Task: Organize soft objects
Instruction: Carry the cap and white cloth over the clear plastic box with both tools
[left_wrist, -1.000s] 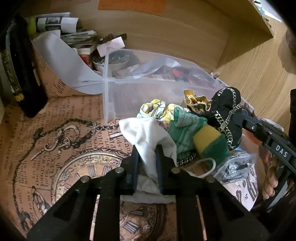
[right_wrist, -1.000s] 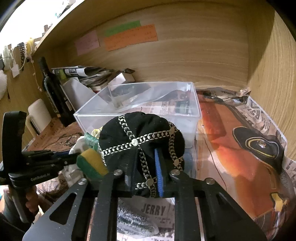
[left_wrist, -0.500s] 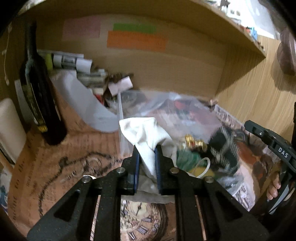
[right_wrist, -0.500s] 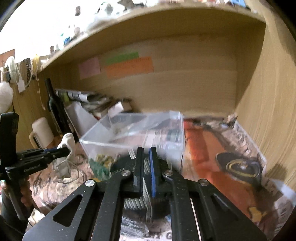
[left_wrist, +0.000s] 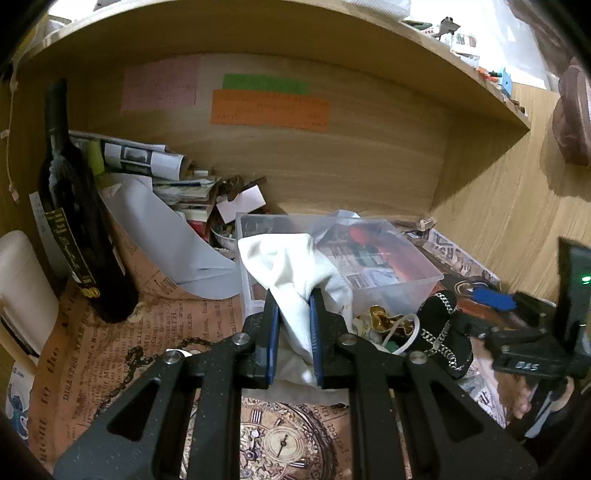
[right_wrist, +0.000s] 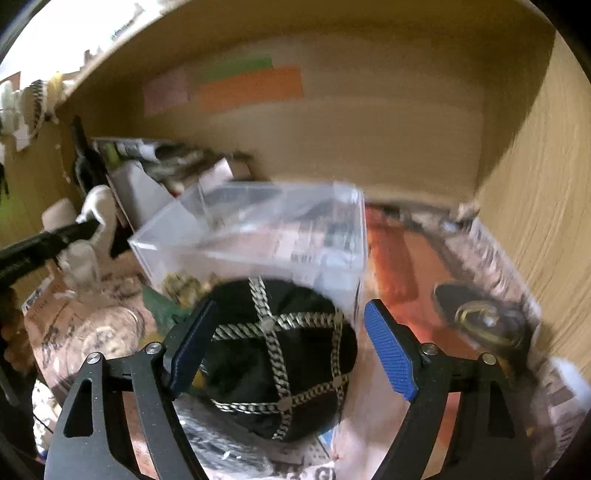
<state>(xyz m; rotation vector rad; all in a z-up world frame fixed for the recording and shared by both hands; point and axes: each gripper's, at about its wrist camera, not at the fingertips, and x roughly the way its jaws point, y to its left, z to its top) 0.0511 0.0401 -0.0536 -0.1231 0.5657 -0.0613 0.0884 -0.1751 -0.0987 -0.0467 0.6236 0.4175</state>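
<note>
My left gripper (left_wrist: 293, 306) is shut on a white cloth (left_wrist: 291, 266) and holds it up in front of the near left corner of the clear plastic box (left_wrist: 413, 273). My right gripper (right_wrist: 286, 339) is open, its blue pads on either side of a black cap with silver chains (right_wrist: 273, 354) that lies just before the box (right_wrist: 258, 236). The cap also shows in the left wrist view (left_wrist: 443, 325), next to a gold fabric piece (left_wrist: 380, 317) and a white cord. The right wrist view is blurred.
A dark wine bottle (left_wrist: 74, 229) stands at the left. Rolled papers and clutter (left_wrist: 166, 173) lie behind the box against the wooden back wall. A shelf runs overhead. Newspaper-print sheets cover the desk (left_wrist: 110, 354).
My left gripper has lifted the white cloth off the pile toward the box. My right gripper has let go of the black cap and opened; the cap now lies on the desk.
</note>
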